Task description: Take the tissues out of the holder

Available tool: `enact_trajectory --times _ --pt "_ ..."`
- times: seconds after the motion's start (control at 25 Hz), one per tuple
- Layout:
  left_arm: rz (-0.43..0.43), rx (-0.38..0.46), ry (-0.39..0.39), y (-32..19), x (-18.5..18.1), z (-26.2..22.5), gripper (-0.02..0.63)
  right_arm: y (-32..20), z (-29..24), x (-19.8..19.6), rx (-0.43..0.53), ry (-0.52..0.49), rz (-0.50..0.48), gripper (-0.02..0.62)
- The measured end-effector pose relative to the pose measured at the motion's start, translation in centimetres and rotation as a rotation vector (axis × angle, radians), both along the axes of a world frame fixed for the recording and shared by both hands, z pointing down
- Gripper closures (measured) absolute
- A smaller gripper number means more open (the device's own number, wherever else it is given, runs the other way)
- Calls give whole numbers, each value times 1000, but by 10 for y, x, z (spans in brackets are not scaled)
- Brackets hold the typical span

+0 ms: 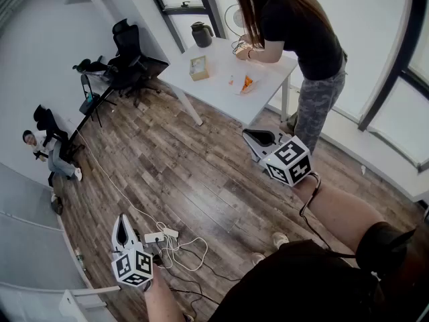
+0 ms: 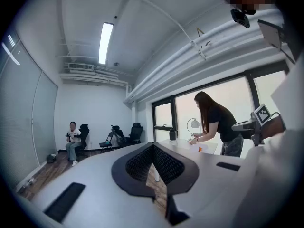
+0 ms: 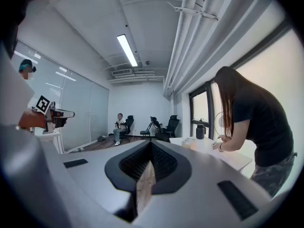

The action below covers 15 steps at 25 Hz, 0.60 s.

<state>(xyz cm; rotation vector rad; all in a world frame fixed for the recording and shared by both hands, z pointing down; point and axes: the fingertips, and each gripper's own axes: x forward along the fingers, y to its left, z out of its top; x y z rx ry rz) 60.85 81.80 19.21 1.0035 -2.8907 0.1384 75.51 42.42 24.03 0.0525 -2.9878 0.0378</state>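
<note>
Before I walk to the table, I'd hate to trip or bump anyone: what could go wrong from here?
1. The cables lie on the floor by your feet; you might trip.
2. A person leans over the table near the holder; reaching in could bump them.
3. The left tongs and right tongs are both shut and empty; unopened, they'd likely just push the holder.

White worktop (image 1: 214, 89) up at twelve o'clock, across the wood floor (image 1: 201, 173). On it: a dark jug (image 1: 202, 35) at its eleven o'clock corner, a small tan holder (image 1: 198, 67) toward nine, an orange scrap (image 1: 247, 84) near the middle. Down at seven o'clock, a white power strip (image 1: 161, 235) and loose cables (image 1: 184, 250) lie on the floor.
</note>
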Motion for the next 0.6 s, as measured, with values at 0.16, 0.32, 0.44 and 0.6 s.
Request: enact_trajectory --times 0.16,0.32,0.44,0.6 --pt "-24 2 2 -10 3 -4 603 -15 -6 0 24 9 -24 591" --pt "-13 2 11 -37 5 -14 603 -39 -18 11 13 7 -16 590" --pt "-12 -16 -4 -53 13 -16 603 -51 -17 13 23 -9 -27 590" --pt "-49 -15 -10 -57 13 -7 603 -62 -6 0 -11 -41 -46 591"
